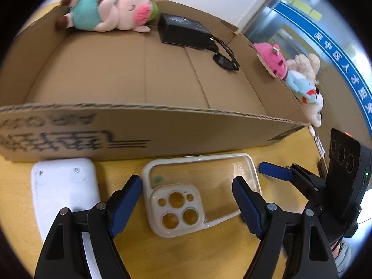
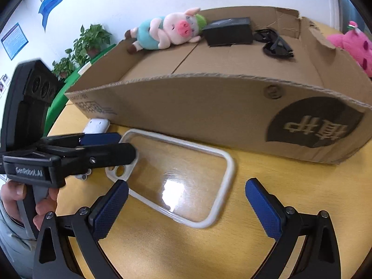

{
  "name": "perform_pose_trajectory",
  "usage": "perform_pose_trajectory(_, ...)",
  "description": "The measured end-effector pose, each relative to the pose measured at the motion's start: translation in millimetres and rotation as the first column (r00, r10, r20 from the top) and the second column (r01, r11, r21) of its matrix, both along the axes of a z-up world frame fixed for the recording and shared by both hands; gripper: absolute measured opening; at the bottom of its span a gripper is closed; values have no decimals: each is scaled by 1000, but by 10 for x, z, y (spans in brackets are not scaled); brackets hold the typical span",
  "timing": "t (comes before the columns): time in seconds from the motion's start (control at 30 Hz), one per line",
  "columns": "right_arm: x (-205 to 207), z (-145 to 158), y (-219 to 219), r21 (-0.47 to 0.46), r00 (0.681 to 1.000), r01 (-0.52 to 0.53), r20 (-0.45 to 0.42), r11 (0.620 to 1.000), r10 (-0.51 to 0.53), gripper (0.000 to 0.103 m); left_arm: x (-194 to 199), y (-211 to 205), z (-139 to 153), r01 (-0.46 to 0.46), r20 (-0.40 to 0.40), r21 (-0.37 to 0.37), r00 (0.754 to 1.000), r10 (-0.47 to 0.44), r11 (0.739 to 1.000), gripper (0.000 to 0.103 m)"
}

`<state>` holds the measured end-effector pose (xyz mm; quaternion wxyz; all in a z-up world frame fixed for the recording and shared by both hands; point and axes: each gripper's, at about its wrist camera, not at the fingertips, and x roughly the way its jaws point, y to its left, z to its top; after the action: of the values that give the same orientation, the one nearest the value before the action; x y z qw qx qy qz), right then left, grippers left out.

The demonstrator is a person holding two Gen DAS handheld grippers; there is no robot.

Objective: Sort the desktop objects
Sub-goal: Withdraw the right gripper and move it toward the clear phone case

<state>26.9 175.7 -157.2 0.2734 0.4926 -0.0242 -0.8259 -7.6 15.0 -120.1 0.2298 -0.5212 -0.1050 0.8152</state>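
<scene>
A clear phone case with a white rim [image 1: 197, 186] [image 2: 179, 174] lies flat on the yellow table in front of a cardboard box [image 1: 139, 130] [image 2: 209, 111]. My left gripper [image 1: 187, 197] is open, its fingers on either side of the case's camera end. My right gripper [image 2: 186, 203] is open, low over the case's other end. A pig plush [image 1: 111, 9] [image 2: 167, 30], a black box [image 1: 183, 31] [image 2: 229, 31] and sunglasses [image 1: 226, 59] [image 2: 275, 44] lie inside the cardboard box.
A white device [image 1: 62, 190] [image 2: 96, 125] lies on the table left of the case. A pink plush [image 1: 272, 59] [image 2: 353, 44] and other plush toys [image 1: 307, 86] sit beyond the box's right wall. Potted plants [image 2: 88, 44] stand at the far left.
</scene>
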Motion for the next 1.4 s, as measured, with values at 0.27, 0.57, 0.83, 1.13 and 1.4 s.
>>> perform_pose_trajectory(0.27, 21, 109, 130, -70, 998, 40, -35, 997, -43, 103, 131, -25, 132, 15, -48, 102, 999, -10, 995, 80)
perform_pose_trajectory(0.57, 385, 338, 177, -94, 989, -1, -149, 996, -13, 102, 414, -2, 433, 60, -164, 134, 986, -38, 989, 80)
perform_pose_trajectory(0.83, 84, 25, 135, -64, 999, 25, 27, 998, -23, 103, -10, -41, 20, -59, 28, -13, 998, 59, 998, 80)
perform_pose_trajectory(1.13, 64, 10, 112, -56, 998, 56, 15, 997, -56, 103, 28, 168, -17, 35, 22, -24, 999, -34, 999, 80)
perform_pose_trajectory(1.4, 239, 314, 351, -175, 993, 52, -97, 983, -70, 103, 249, 72, 367, 42, -135, 96, 990, -29, 995, 80)
